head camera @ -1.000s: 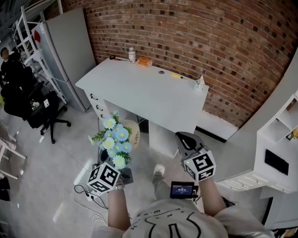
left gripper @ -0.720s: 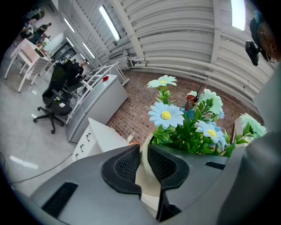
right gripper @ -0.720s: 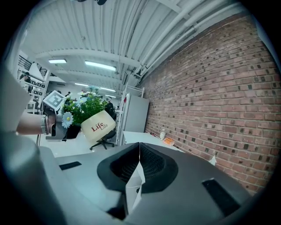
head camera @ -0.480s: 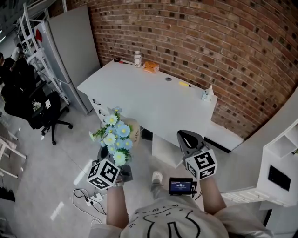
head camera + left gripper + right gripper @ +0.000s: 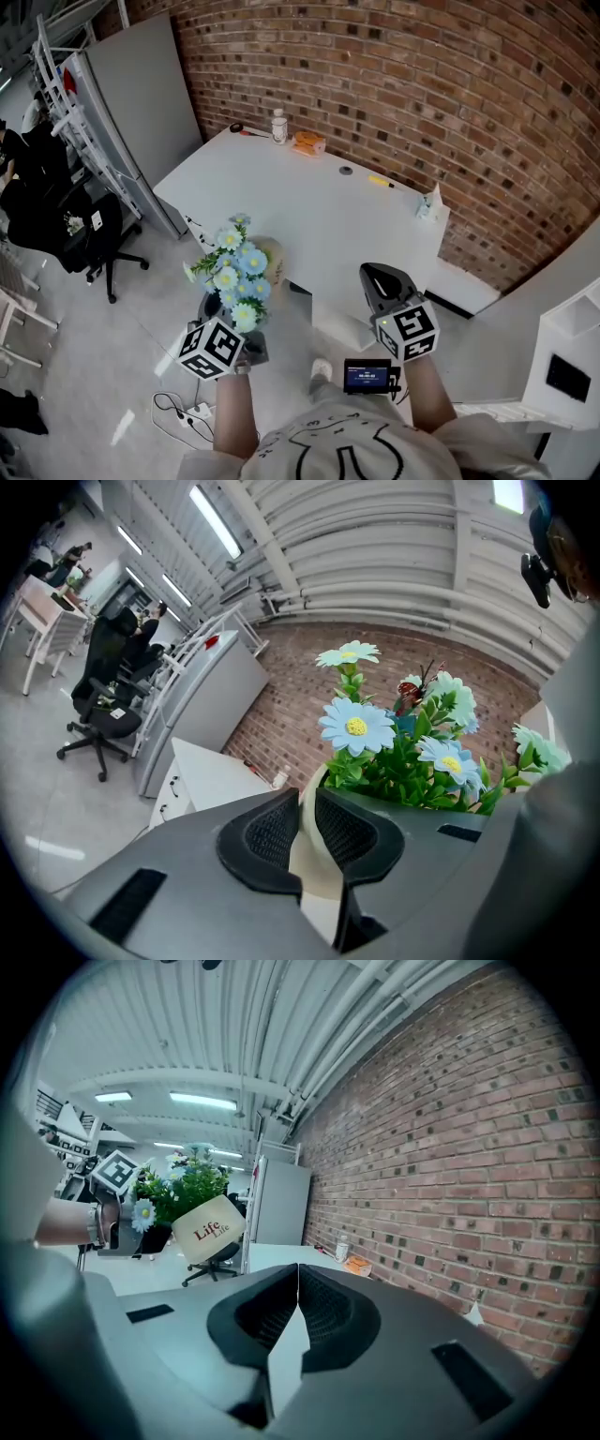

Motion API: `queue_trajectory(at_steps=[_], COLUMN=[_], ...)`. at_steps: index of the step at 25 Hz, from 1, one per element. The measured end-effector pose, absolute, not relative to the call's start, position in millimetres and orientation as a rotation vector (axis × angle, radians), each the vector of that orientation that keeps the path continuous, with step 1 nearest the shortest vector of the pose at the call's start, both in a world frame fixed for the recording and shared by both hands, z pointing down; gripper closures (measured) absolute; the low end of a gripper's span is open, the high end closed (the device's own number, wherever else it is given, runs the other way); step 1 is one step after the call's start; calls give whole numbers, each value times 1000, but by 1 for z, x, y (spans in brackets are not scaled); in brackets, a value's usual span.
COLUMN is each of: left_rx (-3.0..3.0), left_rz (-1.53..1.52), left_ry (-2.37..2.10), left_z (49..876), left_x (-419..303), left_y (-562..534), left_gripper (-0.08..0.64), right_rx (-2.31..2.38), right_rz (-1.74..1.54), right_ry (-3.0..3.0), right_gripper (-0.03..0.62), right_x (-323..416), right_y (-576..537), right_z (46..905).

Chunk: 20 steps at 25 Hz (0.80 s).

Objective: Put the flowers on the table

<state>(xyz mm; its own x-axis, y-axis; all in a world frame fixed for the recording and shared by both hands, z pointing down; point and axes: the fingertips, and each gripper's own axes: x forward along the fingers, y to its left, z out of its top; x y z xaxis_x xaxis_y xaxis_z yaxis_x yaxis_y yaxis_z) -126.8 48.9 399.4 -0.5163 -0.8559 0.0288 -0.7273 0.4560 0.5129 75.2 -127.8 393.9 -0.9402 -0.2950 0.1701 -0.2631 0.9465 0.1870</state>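
The brick wall looks rough, the table smooth and matt.

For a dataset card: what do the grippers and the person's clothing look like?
The left gripper and right gripper have dark grey shells, black ribbed pads and a white cube with black square markers each. The person wears a pale short-sleeved shirt.

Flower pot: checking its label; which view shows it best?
The right gripper view: the flower pot shows its side with lettering. The head view shows mostly blossoms over it; the left gripper view only its rim between the left gripper jaws.
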Motion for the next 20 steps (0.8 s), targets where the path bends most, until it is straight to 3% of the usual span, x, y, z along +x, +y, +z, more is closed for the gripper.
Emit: queue_trajectory(at_steps=[20], left_rx=[1424], left_rz=[-559], left_ry=[-2479], left_z=[393], left_x=[-204], left_y=[-86], left_gripper=[499], right_rx=[529], right_rz=[-155], right_ry=[-2903], right_gripper=[574], right_x=[9], right_y=[-268], right_z=[399])
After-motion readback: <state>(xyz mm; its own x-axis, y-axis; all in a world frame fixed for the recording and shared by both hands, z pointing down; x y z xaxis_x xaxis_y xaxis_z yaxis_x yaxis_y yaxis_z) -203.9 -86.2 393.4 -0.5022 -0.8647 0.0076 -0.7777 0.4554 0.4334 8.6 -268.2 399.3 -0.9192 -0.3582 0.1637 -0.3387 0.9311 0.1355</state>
